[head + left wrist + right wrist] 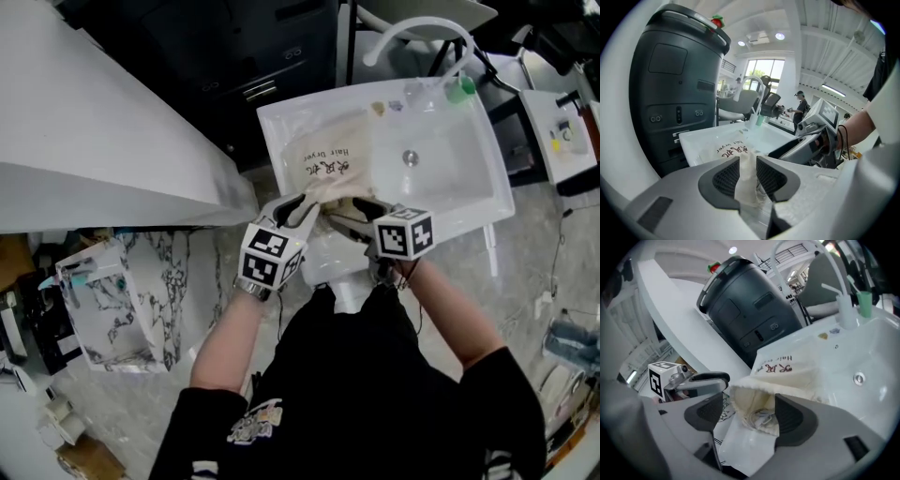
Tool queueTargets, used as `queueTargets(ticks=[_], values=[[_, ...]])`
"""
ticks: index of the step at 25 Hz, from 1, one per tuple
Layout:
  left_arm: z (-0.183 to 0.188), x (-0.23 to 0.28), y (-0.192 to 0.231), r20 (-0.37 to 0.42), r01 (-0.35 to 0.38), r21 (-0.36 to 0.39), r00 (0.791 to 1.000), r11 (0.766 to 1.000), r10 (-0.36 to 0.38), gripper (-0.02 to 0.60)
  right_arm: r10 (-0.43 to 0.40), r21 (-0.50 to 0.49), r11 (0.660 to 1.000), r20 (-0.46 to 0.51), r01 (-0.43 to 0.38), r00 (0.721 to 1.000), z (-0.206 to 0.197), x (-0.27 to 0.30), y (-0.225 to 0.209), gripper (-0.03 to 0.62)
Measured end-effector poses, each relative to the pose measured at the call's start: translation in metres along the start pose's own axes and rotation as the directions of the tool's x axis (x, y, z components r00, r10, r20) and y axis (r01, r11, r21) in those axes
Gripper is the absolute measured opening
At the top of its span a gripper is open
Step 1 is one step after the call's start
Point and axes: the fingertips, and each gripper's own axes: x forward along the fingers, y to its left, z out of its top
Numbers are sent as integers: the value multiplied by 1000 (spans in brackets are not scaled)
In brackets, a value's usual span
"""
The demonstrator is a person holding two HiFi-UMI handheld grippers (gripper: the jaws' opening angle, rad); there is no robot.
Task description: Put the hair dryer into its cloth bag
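The cream cloth bag (pixel 328 159), printed "Hair Dryer", lies in a white basin (pixel 487 159) with its mouth towards me. A white hair dryer (pixel 336 267) sticks out below the mouth; in the right gripper view its glossy body (pixel 745 446) shows under the bag (pixel 787 371). My left gripper (pixel 305 208) is at the mouth's left side, its jaws (pixel 748 173) shut on a strip of the bag's edge (pixel 746 168). My right gripper (pixel 361 214) is at the mouth's right side. Its jaws (pixel 749 411) stand wide open around the bunched mouth.
A curved white tap (pixel 412 33) and a green cup (pixel 460 89) stand at the basin's far rim. A big dark bin (pixel 745 305) stands behind the basin on the left, beside a white counter (pixel 94 141). The floor below is marbled.
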Motion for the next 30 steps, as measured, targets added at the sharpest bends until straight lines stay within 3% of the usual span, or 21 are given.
queueTargets(ticks=[6, 12, 15, 17, 18, 21, 25, 30], values=[[34, -27, -9, 105, -82, -22, 991, 996, 84, 128, 100, -229, 971, 132, -68, 986, 51, -51, 24, 342], [68, -50, -40, 211, -190, -36, 958, 981, 193, 138, 212, -428, 899, 234, -95, 949, 96, -106, 43, 299], [88, -58, -63, 282, -267, -56, 920, 962, 272, 138, 279, -520, 849, 290, -93, 916, 116, -143, 46, 241], [98, -61, -82, 327, -320, -70, 887, 945, 325, 138, 329, -572, 814, 320, -95, 889, 125, -169, 47, 143], [102, -61, -92, 344, -343, -76, 872, 936, 347, 138, 347, -591, 801, 327, -97, 879, 127, -181, 45, 130], [110, -60, -123, 377, -398, -94, 834, 912, 403, 138, 383, -623, 775, 326, -108, 864, 132, -212, 39, -2], [114, -60, -169, 400, -467, -118, 785, 876, 473, 125, 447, -652, 741, 298, -162, 843, 130, -246, 34, -3], [110, -68, -221, 417, -559, -148, 713, 816, 564, 46, 516, -675, 697, 235, -244, 824, 119, -271, 33, -3]])
